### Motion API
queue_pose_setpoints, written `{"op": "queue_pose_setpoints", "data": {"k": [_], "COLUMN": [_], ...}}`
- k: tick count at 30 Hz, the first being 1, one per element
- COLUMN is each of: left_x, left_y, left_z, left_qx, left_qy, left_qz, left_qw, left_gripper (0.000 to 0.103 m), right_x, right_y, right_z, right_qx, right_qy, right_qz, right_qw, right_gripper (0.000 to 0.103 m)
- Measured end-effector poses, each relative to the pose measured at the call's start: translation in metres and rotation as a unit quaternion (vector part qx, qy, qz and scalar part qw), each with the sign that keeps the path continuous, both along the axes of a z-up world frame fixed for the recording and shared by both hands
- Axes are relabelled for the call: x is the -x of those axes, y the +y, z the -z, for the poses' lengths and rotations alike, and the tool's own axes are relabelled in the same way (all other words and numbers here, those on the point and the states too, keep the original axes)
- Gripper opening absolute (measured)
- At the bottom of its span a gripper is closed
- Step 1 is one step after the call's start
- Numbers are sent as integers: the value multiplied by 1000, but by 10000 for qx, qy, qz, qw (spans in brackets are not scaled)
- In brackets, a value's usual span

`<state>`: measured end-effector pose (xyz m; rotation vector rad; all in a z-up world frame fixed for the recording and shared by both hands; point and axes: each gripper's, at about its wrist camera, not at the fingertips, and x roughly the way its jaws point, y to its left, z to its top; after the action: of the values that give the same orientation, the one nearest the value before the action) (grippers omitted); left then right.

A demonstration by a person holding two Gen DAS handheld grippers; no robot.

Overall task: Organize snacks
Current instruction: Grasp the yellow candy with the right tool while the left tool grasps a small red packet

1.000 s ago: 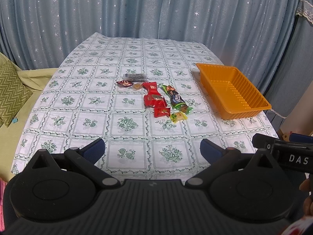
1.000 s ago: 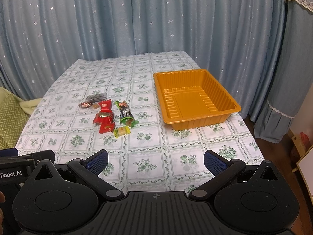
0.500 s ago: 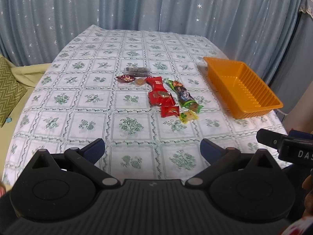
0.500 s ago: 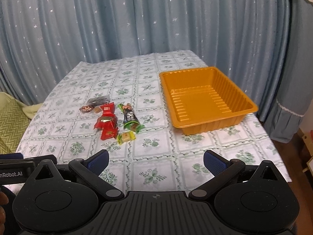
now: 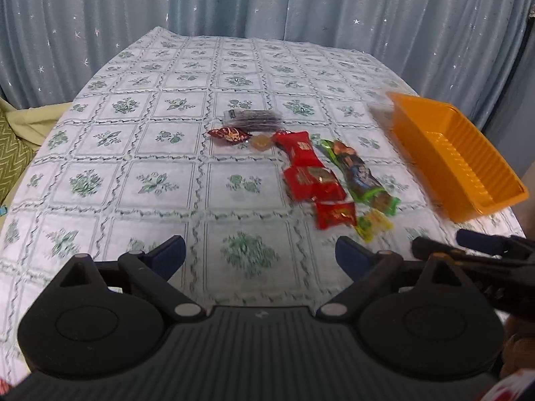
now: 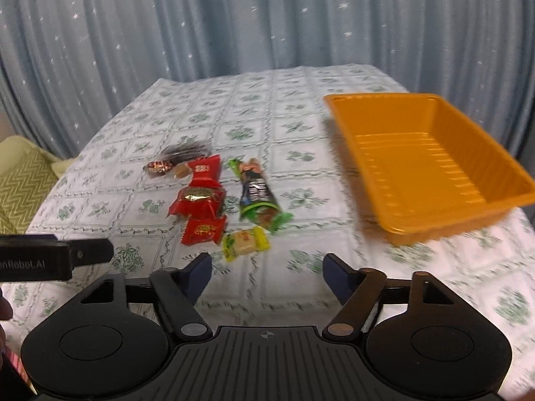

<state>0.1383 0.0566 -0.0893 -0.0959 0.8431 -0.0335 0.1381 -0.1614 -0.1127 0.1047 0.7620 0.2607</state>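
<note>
Several wrapped snacks lie in a cluster mid-table: red packets (image 5: 312, 180) (image 6: 199, 197), a long green bar (image 5: 359, 175) (image 6: 259, 193), a small yellow-green candy (image 5: 372, 224) (image 6: 245, 243), a dark red sweet (image 5: 229, 133) and a dark packet (image 5: 254, 118). The orange tray (image 5: 468, 180) (image 6: 501, 214) stands at the right, nothing in it. My left gripper (image 5: 259, 255) hovers in front of the snacks, its jaws closing slightly with nothing between them. My right gripper (image 6: 267, 269) sits just short of the yellow-green candy, its jaws closing on nothing.
A floral tablecloth (image 5: 133, 180) covers the table. Blue starred curtains (image 5: 267, 3) hang behind. A yellow-green cushion (image 6: 20, 180) lies off the left edge. Each gripper shows at the side of the other's view.
Both grippers have come forward and down toward the snack cluster, which now looks larger. The right gripper's fingers have drawn visibly closer together; the left's only slightly.
</note>
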Motion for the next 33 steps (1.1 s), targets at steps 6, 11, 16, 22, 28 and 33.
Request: {"op": "queue_pose_setpoints", "data": {"k": [6,11,16,22,28,33], "left_x": [-24,-32,-36,-37,-36,-38], "left_y": [5,13,19,18,16,2], "left_z": [15,24,31,34,35,33], "left_qx": [16,50,156,205,179,186], "left_qy": [-11,9,45,36,61,-28], "left_qz": [43,-25,-129,-130,-61,317], "left_qw": [10000,10000,9998,9997,9998,9993], "left_gripper": [94,94,94,94,94,94], "right_x": [-32,-40,-46,-57,-52,-48], "right_y": [21,28,38,51,53,42], "right_z": [29,39,41,43,47,43], "right_qx": [157,-53,58,358,656,590], "right_qy": [73,279,164,49,-104,20], "right_qz": [-276,-294,-236,-131,-211,-161], "right_qw": [9995,9992,9996,9993,9976,9981], "right_gripper": [62,52,52,52,39,27]}}
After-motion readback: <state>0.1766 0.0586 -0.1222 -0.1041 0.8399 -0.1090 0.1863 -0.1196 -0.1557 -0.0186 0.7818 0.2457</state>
